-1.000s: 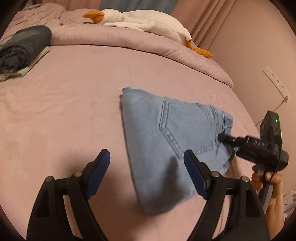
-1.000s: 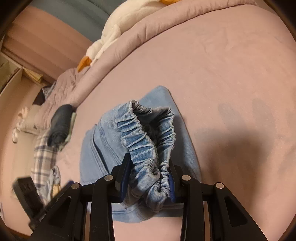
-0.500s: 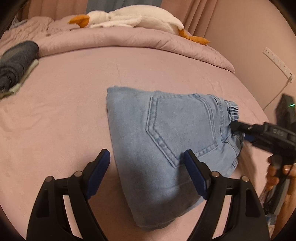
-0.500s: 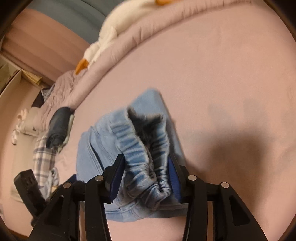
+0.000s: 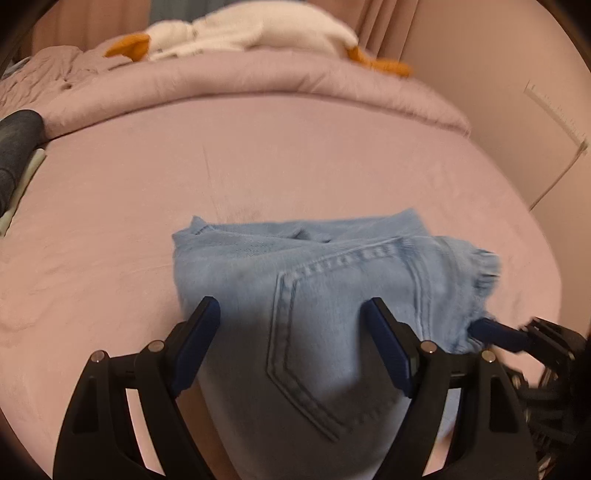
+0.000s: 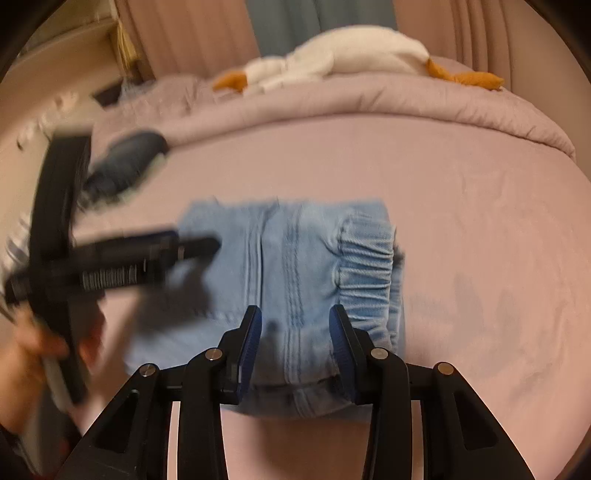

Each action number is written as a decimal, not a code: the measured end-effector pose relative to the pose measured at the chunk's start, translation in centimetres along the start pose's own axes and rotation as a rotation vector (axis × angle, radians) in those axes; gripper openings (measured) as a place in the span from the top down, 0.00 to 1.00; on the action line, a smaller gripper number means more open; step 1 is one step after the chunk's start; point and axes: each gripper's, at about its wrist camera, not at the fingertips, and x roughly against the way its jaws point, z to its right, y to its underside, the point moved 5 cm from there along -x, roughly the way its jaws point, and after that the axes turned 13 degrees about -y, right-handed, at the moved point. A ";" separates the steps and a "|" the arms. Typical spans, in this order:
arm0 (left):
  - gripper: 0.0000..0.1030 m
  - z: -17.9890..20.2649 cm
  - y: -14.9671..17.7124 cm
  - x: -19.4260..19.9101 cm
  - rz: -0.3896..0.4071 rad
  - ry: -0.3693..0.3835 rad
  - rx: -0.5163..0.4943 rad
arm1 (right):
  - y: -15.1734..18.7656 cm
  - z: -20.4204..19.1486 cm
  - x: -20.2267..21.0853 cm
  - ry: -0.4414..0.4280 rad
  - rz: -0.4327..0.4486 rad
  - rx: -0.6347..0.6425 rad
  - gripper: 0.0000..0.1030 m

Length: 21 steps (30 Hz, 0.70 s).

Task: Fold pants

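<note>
The light blue denim pants lie folded into a compact bundle on the pink bed, back pocket up. My left gripper is open above the bundle's near part, its jaws wide on either side of the pocket. In the right wrist view the pants show their elastic waistband at the right. My right gripper has its jaws parted around the bundle's near edge, not squeezing the cloth. The left gripper reaches in blurred from the left over the bundle's left part.
A white plush goose lies on the rolled pink duvet at the far side. A dark folded garment sits at the left edge, also in the right wrist view. A wall with a power strip stands right.
The right gripper has opened off the bunched waistband, and the pants now lie flat on the bed. The left gripper has moved in over the bundle. Both views have swung toward the duvet.
</note>
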 end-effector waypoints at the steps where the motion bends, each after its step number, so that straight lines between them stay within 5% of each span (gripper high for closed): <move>1: 0.21 0.3 0.0 -0.8 -0.027 -0.003 -0.014 | 0.3 0.0 -0.1 0.006 -0.003 0.012 0.62; 9: 0.09 0.8 -0.7 -1.7 -0.049 0.027 -0.031 | 0.3 -0.2 -1.0 -0.006 -0.020 0.027 0.62; 14: 0.22 -0.6 0.6 1.5 0.013 0.074 -0.003 | -0.9 -2.1 1.0 -0.037 0.023 0.037 0.62; 21: 0.36 -1.2 4.6 4.0 0.027 0.111 -0.021 | -4.2 -2.6 0.3 0.031 0.057 0.114 0.69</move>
